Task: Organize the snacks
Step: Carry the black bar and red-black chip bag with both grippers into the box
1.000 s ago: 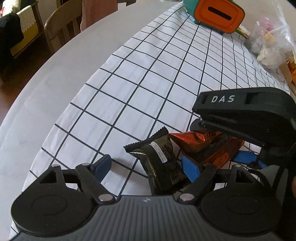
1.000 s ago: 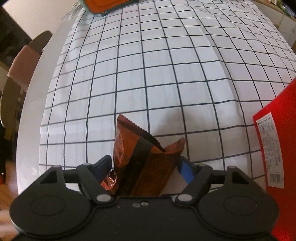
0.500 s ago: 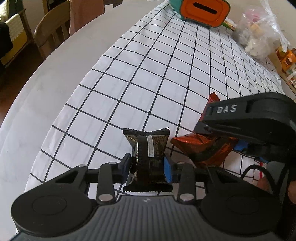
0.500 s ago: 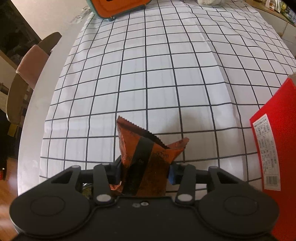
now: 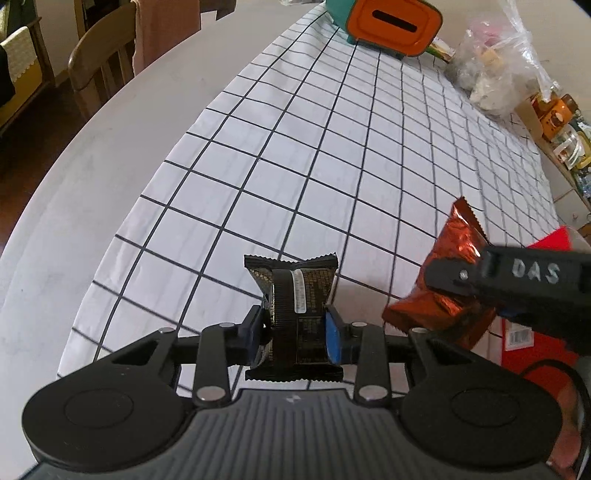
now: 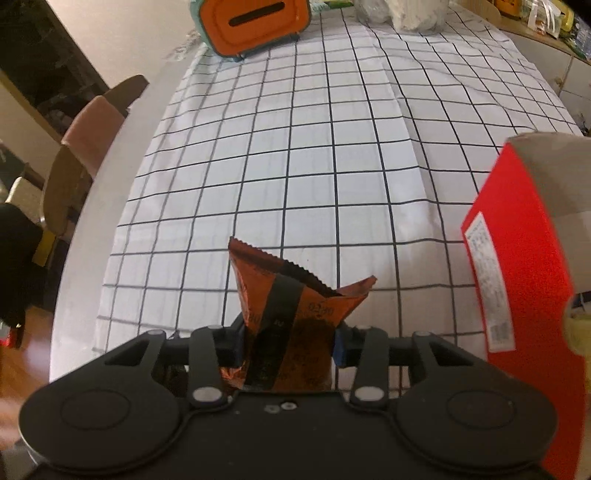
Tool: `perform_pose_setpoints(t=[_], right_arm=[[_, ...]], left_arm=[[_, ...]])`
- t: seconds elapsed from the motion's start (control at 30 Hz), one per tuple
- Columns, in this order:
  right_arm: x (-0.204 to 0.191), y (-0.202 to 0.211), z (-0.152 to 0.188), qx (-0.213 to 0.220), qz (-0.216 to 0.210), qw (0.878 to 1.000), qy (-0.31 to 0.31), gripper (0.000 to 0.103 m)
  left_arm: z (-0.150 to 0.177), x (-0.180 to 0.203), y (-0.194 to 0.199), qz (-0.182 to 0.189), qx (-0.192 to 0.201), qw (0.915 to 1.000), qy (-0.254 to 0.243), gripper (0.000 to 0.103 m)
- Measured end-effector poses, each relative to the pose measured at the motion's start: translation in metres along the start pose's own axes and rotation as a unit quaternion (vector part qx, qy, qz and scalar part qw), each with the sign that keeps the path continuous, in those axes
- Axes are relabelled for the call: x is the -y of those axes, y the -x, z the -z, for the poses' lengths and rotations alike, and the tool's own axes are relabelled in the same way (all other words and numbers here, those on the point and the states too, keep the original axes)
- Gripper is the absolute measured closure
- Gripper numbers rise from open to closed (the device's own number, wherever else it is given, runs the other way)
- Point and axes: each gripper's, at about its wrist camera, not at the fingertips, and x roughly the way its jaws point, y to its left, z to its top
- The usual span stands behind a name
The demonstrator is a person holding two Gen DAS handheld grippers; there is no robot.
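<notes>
A black snack packet (image 5: pixel 295 291) stands upright between the blue pads of my left gripper (image 5: pixel 295 328), which is shut on it a little above the checked tablecloth (image 5: pixel 332 166). In the right wrist view, my right gripper (image 6: pixel 291 343) is shut on an orange foil snack packet (image 6: pixel 291 295), its crimped top end pointing up. That orange packet (image 5: pixel 450 266) also hangs to the right in the left wrist view, higher than the black one. A red box (image 6: pixel 524 266) with a white label stands at the right.
An orange and teal container (image 5: pixel 395 22) with a slot sits at the table's far end, beside a clear plastic bag (image 5: pixel 495 74) of items. Wooden chairs (image 5: pixel 99 70) stand past the table's left edge. Jars crowd a shelf at far right.
Both grippers went from open around their packets to shut on them. Both then rose off the cloth with the packets, the right one farther, toward the red box.
</notes>
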Motion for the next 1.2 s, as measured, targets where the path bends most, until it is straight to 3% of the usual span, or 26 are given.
perform_pose_setpoints(t=[0.43, 0.7, 1.03, 1.2], right_arm=[[0.028, 0.075, 0.027, 0.035, -0.037, 0.998, 0.027, 0.062], [0.063, 0.122, 0.038, 0.056, -0.041, 0.997, 0.041, 0.062], [0.137, 0.168, 0.045, 0.087, -0.025, 0.995, 0.04, 0.062], [0.18, 0.182, 0.045, 0.098, -0.011, 0.995, 0.025, 0.062]], left_arm=[[0.023, 0.037, 0.054, 0.017, 0.024, 0.9979, -0.057, 0.069], [0.037, 0.083, 0.087, 0.04, 0.032, 0.9937, -0.1, 0.069], [0.054, 0.158, 0.114, 0.061, 0.047, 0.9836, -0.163, 0.069], [0.062, 0.195, 0.112, 0.072, 0.036, 0.9795, -0.185, 0.069]])
